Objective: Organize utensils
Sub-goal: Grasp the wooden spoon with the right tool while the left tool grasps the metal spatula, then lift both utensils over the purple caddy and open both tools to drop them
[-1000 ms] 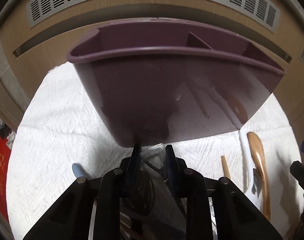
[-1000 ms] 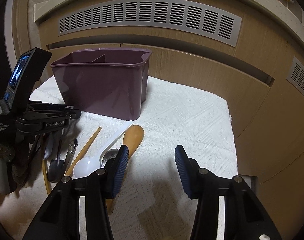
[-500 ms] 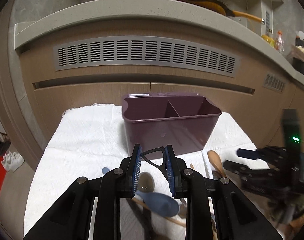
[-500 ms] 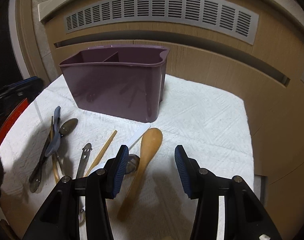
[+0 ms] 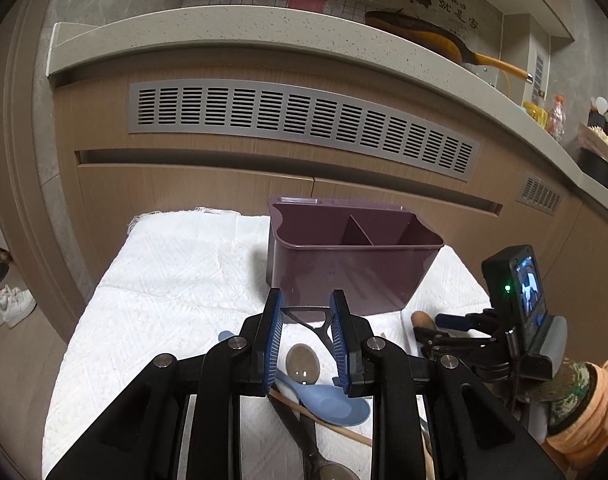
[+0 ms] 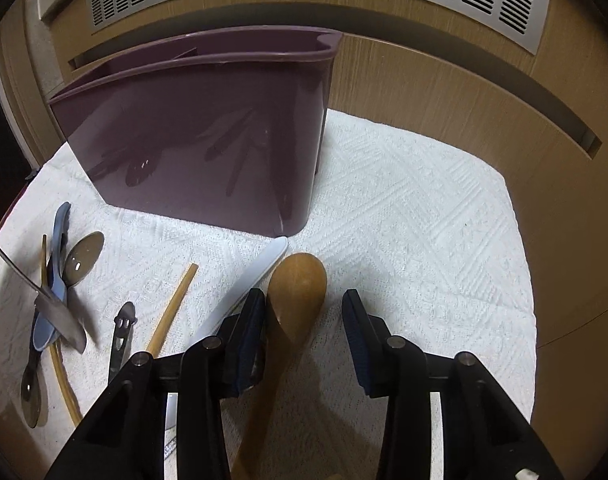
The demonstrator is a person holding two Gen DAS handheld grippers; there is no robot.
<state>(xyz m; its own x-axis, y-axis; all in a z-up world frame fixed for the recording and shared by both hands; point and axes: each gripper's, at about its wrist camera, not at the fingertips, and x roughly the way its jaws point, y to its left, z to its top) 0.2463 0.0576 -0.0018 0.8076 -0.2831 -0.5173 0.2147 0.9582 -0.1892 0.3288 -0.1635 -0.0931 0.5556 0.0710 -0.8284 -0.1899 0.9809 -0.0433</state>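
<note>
A purple two-compartment utensil holder (image 5: 354, 258) (image 6: 208, 140) stands on the white cloth (image 5: 172, 280). My left gripper (image 5: 306, 322) is shut on the black handle of a knife (image 5: 304, 314), held above the cloth; its steel blade (image 6: 44, 300) hangs over the left utensils in the right wrist view. My right gripper (image 6: 302, 320) is open, low over the cloth, with the wooden spoon (image 6: 294, 296) between its fingers, against the left one. A blue spoon (image 5: 324, 398) (image 6: 54, 276) and a smoky translucent spoon (image 5: 303, 363) (image 6: 82, 258) lie on the cloth.
A white plastic spoon (image 6: 248, 276), a wooden chopstick (image 6: 172, 312) and a small metal opener (image 6: 122, 334) lie left of the wooden spoon. Wooden cabinet fronts with a grey vent (image 5: 304, 124) stand behind the cloth. The right gripper's camera unit (image 5: 516, 292) shows at right.
My left gripper has lifted and pulled back from the holder with the knife. My right gripper has lowered and moved forward over the wooden spoon.
</note>
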